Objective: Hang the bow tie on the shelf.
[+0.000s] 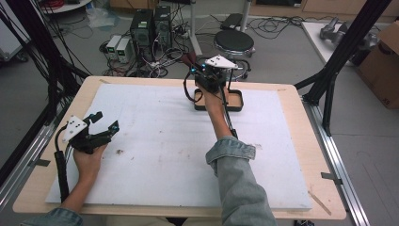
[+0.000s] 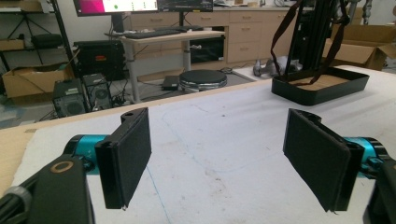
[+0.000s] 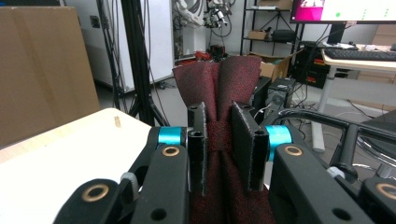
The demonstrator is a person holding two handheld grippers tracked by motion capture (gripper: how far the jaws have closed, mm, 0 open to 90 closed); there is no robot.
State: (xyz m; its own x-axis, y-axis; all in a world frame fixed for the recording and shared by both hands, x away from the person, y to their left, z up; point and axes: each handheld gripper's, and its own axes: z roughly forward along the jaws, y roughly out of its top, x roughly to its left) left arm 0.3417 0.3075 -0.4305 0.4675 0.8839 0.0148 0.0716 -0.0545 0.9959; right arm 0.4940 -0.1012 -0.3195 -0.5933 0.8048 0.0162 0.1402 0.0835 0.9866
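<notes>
My right gripper [image 3: 219, 144] is shut on the middle band of a dark red bow tie [image 3: 218, 84], whose fabric fans out above the jaws. From above, that gripper [image 1: 210, 75] hangs over a black tray [image 1: 235, 107] at the far edge of the white mat, with the red fabric [image 1: 189, 58] poking out beyond it. In the left gripper view the tray [image 2: 322, 91] lies at the upper right, and dark red straps [image 2: 281, 46] hang down toward it. My left gripper [image 1: 106, 122] rests low on the mat's left side, its jaws [image 2: 222, 158] wide open and holding nothing.
The white mat [image 1: 164, 141] covers most of the wooden table [image 1: 291, 94]. Black frame posts [image 1: 329, 80] rise at the table's right and left. Beyond the far edge stand a round black stool [image 1: 234, 42], computer towers [image 1: 150, 26] and tangled cables. A cardboard box [image 1: 383, 66] is far right.
</notes>
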